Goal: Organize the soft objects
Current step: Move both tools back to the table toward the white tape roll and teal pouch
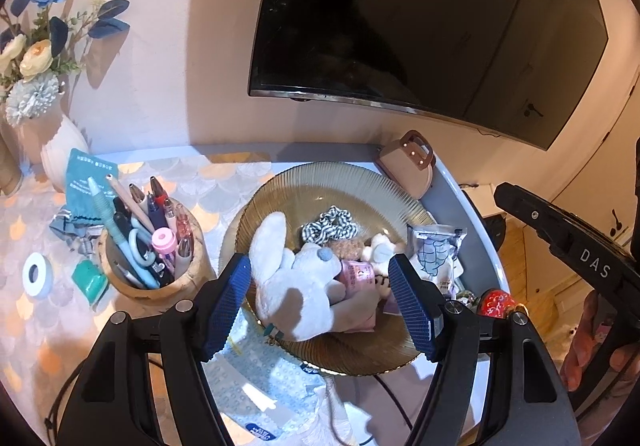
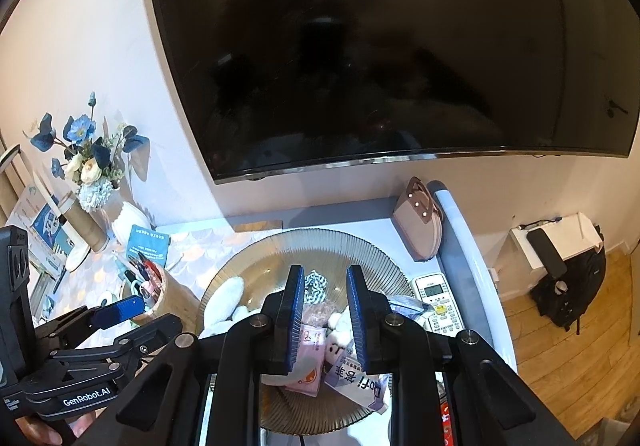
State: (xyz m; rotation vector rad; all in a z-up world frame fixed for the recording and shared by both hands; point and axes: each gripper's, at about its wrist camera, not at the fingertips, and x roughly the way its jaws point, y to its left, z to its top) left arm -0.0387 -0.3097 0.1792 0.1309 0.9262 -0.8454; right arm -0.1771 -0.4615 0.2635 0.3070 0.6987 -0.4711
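Now a round wooden cup (image 1: 154,266) is sitting left; the left tongs (image 1: 320,300) are hanging open over a fluffy white bunny (image 1: 296,278) lying in a ribbed glass plate (image 1: 320,181). Right tongs (image 2: 322,322) are gaping, empty, over the shiny patterned surface (image 1: 32,326) below a black TV (image 2: 380,45).

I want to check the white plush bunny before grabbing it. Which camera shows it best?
The left wrist view: the white plush bunny lies whole in the ribbed glass plate, between the open left claw pads. The right wrist view shows only its ear; the right claw hides the rest.
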